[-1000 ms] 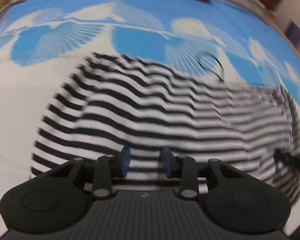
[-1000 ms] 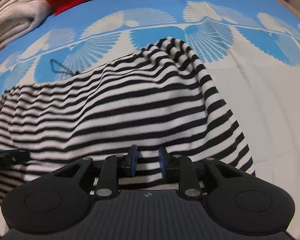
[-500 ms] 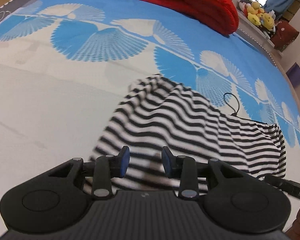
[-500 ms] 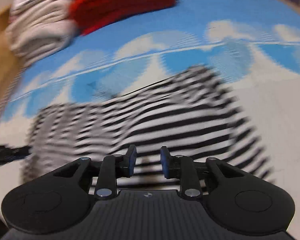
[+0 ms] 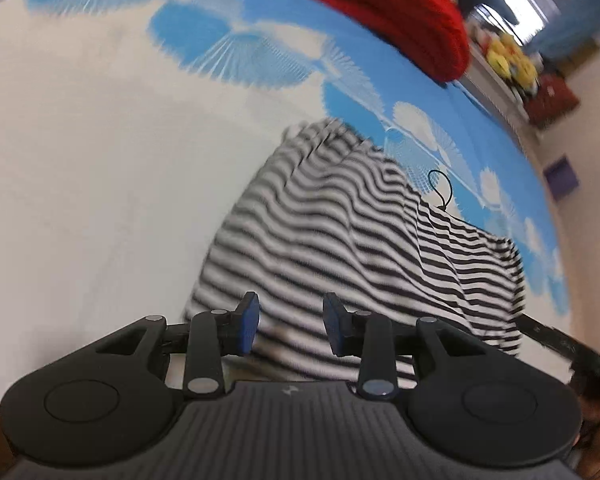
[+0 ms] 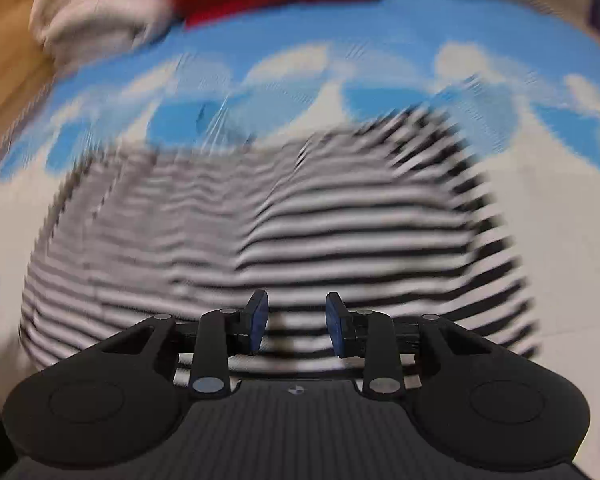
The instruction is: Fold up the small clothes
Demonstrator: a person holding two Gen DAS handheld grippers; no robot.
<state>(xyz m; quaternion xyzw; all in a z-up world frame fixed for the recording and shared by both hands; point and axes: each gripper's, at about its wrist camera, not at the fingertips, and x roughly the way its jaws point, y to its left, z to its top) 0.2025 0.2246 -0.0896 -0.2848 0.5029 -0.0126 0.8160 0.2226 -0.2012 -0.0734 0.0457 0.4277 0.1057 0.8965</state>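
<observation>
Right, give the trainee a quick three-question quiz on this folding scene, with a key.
1. True or false: the striped garment lies on a plain green sheet.
2. Which item sits at the far end of the bed? A) red blanket B) laptop C) shoes
3. Fill in: the left gripper and the right gripper each have nothing ____ their blue pads.

Key: 1 false, the bedsheet is white with a blue fan pattern; 2 A; 3 between.
</observation>
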